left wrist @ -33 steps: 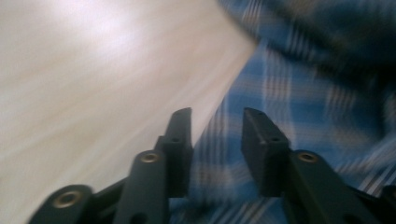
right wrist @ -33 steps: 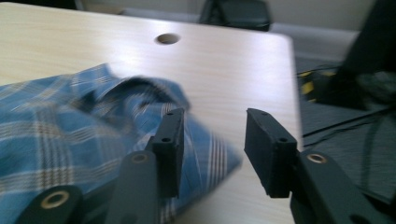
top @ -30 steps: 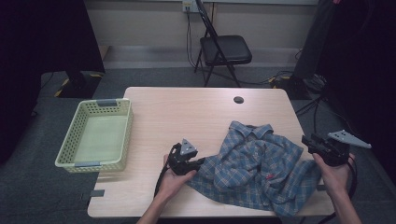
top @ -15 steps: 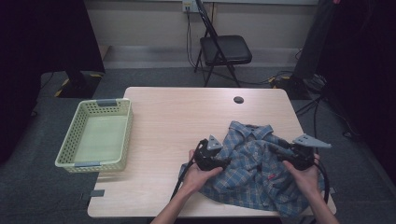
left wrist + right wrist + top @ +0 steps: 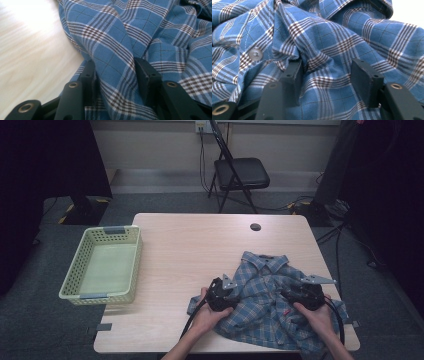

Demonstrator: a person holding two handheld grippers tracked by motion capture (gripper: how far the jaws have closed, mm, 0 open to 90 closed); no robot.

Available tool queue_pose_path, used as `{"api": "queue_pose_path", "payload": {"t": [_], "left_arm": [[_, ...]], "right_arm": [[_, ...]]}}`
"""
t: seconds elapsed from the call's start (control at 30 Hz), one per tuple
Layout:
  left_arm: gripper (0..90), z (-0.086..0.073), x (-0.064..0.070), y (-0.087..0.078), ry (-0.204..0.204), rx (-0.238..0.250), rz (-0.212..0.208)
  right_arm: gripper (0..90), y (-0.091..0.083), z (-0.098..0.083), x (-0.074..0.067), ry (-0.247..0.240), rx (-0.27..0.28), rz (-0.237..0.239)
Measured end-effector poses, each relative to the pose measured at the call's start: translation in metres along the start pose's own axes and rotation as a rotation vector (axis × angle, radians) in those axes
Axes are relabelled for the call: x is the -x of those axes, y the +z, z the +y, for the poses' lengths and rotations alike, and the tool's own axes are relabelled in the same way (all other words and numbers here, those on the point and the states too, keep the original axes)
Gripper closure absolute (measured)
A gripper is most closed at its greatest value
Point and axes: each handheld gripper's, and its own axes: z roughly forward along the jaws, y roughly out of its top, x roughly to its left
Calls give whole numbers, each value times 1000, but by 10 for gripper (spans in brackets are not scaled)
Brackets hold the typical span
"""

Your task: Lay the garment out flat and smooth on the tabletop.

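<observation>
Lying crumpled at the lower right of the high view, the shirt (image 5: 270,305) covers the near right part of the table (image 5: 200,250), with both grippers down on it. The left gripper (image 5: 115,72) has just been closing, a raised fold of cloth between its half-open jaws. The right gripper (image 5: 325,72) has just been opening, jaws astride a plaid ridge beside a button (image 5: 255,54).

Lab or studio: black curtains (image 5: 45,165), cables at wall socket (image 5: 201,126), folding chair (image 5: 239,172), lone table (image 5: 200,245).
</observation>
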Motion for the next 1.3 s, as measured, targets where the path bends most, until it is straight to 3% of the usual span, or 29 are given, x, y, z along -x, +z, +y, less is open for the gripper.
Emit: {"api": "queue_pose_path", "payload": {"t": [0.23,0.37,0.4,0.5,0.57,0.67,0.77,0.87,0.93,0.97,1.03,1.07,1.2,1.3], "left_arm": [[576,-27,-2,-33,-57,-29,-27],[631,-43,2,-54,-37,-63,-50],[634,-48,2,-59,-30,-55,-65],[642,-53,-6,-73,-60,24,-100],[579,-48,-13,-77,-93,72,-99],[463,-38,-22,-73,-144,128,-106],[425,-25,-32,-62,-179,157,-111],[393,-13,-41,-44,-224,124,-77],[394,-11,-44,-30,-251,63,-39],[391,-11,-44,-23,-243,45,-23],[396,-13,-44,-12,-251,9,-47],[435,-14,-41,-11,-231,16,-48],[654,-18,-26,-17,-145,-20,-49],[735,-24,-16,-27,-99,-30,-48]], "right_arm": [[445,10,-2,-25,-62,2,82],[449,11,-3,-39,-91,8,101],[451,10,-4,-41,-93,7,105],[503,6,-6,-48,-115,-4,125],[565,3,-7,-52,-137,-2,131],[608,-2,-8,-58,-164,-7,121],[619,-5,-9,-60,-171,-11,128],[629,-7,-12,-61,-178,-18,141],[629,-9,-14,-63,-186,-27,151],[629,-10,-15,-64,-189,-31,157],[629,-11,-17,-65,-202,-36,165],[629,-12,-18,-66,-206,-40,171],[628,-16,-21,-67,-206,-53,204],[627,-18,-23,-70,-215,-59,231]]}}
